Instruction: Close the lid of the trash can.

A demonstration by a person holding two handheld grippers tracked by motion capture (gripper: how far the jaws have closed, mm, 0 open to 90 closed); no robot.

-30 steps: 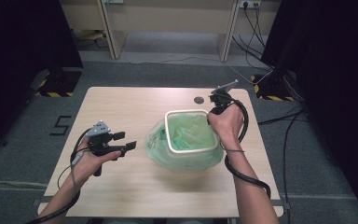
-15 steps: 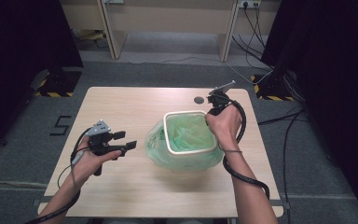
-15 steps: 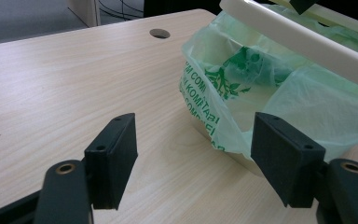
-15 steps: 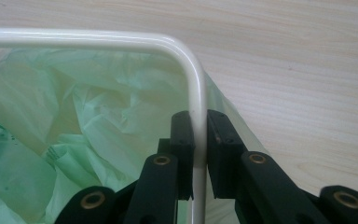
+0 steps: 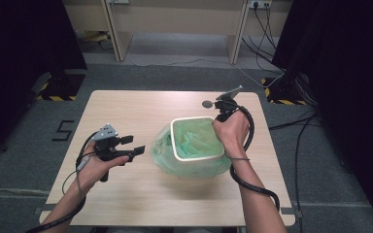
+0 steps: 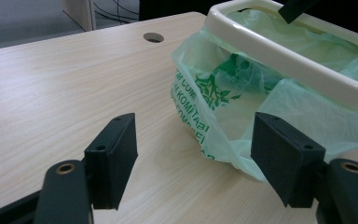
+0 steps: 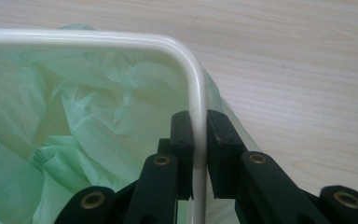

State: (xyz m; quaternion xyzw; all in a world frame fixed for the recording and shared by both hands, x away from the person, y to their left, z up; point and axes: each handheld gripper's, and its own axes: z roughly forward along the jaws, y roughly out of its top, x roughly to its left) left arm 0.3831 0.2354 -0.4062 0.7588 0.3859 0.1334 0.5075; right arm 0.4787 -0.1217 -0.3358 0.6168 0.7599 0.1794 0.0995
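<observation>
A cream plastic bin (image 5: 197, 155) lined with a pale green bag (image 5: 162, 148) stands on the wooden table (image 5: 126, 111), right of the middle. My right gripper (image 7: 199, 140) points down and is shut on the bin's rim (image 7: 197, 100) at its far right corner, one pad inside and one outside. The hand holding it shows in the high view by that corner, with the right gripper (image 5: 222, 115) under it. My left gripper (image 5: 132, 145) hovers to the left of the bag, open and holding nothing. In the left gripper view its jaws frame the bag (image 6: 223, 98) and the bin (image 6: 289, 56).
A round cable hole (image 5: 207, 104) sits in the table near the far edge, just behind the bin. Cables run over the grey floor beyond the table. Bare tabletop lies left of and in front of the bin.
</observation>
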